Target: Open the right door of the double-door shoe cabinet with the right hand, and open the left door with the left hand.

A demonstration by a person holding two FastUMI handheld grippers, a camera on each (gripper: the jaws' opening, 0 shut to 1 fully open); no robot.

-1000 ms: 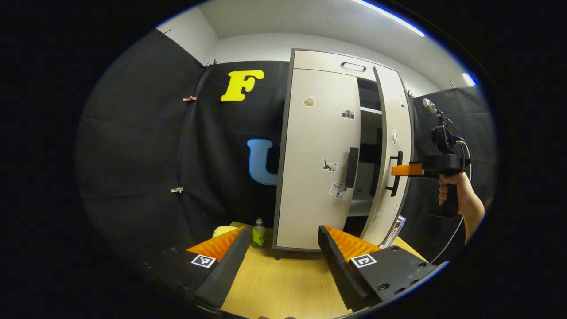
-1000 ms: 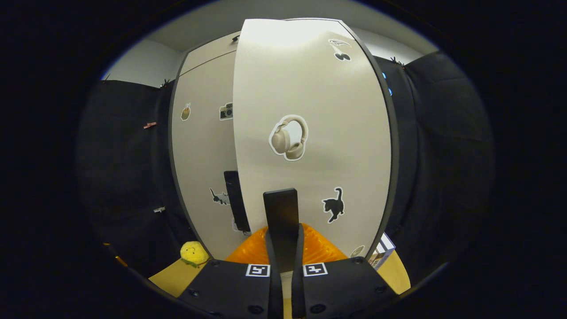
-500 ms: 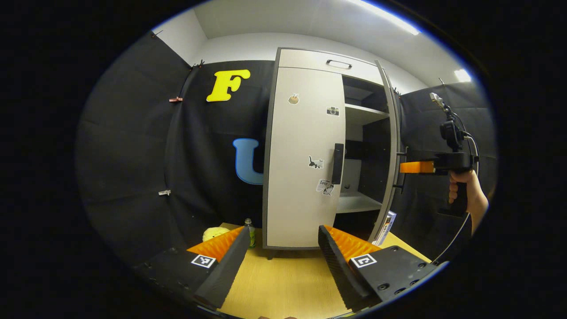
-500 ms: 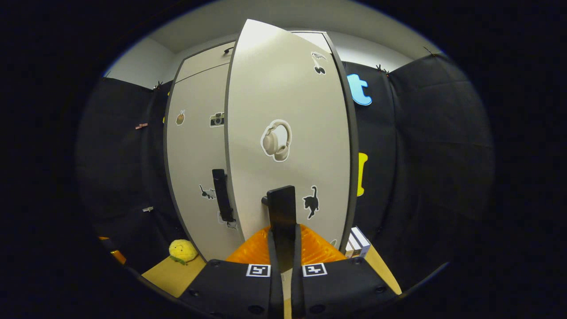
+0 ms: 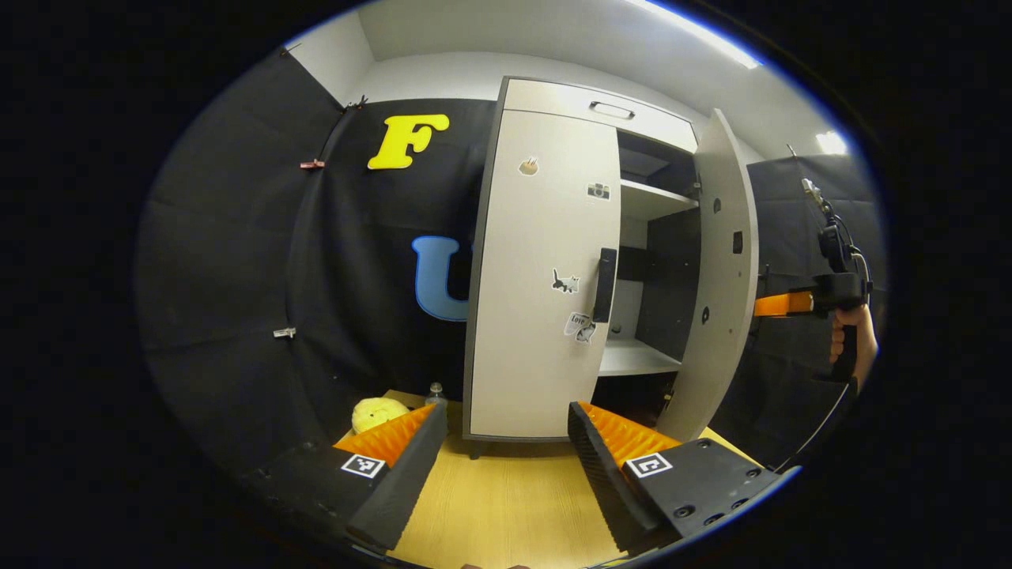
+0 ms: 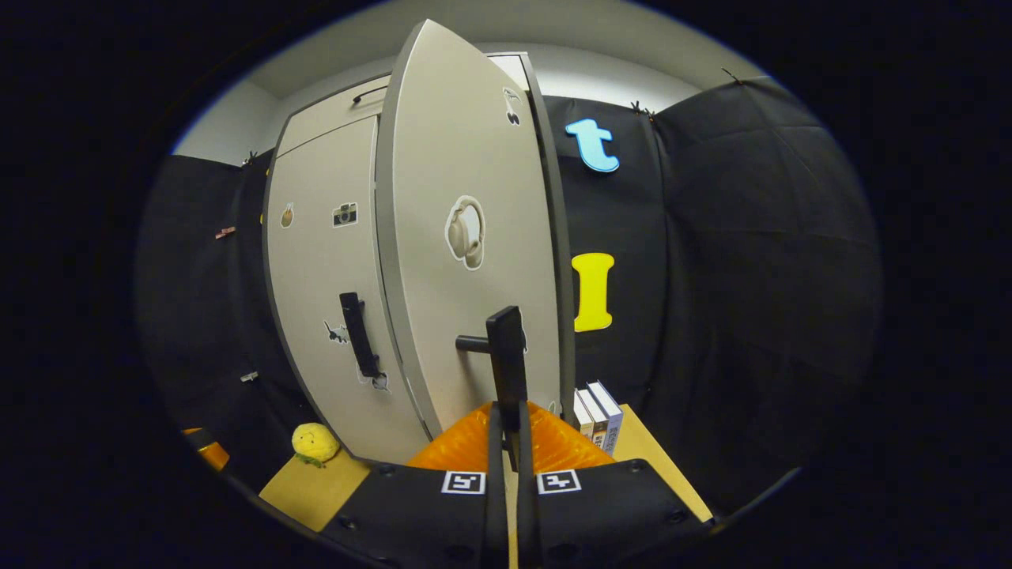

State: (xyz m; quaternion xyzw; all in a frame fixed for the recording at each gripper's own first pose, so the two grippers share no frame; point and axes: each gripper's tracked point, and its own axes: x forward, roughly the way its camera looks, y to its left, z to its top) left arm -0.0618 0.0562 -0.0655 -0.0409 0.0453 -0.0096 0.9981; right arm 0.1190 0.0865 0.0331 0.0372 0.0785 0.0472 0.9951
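Observation:
The pale shoe cabinet point(image 5: 589, 99) stands on the wooden table point(image 5: 506, 506). Its left door point(image 5: 545, 269) is closed, with a black handle point(image 5: 605, 284) at its inner edge. My left gripper point(image 5: 506, 423) is open, low in front of that door and well short of it. The right door point(image 5: 719, 269) stands wide open, showing shelves point(image 5: 640, 359) inside. In the right gripper view, my right gripper point(image 6: 510, 411) is shut on the right door's black handle point(image 6: 506, 356), with the right door point(image 6: 474, 237) edge-on and the left door point(image 6: 324, 276) beyond it. In the left gripper view the right gripper point(image 5: 771, 304) sits behind the open door, held by a hand point(image 5: 850, 348).
A yellow plush toy point(image 5: 378, 411) and a small bottle point(image 5: 434, 393) sit on the table left of the cabinet. Books point(image 6: 599, 407) stand at the cabinet's right side, near the swung door. Black cloth walls close in the booth.
The right door has swung from partly open to wide open, pulled by my right gripper, which moved rightward with the handle. My left gripper stays open and has barely moved.

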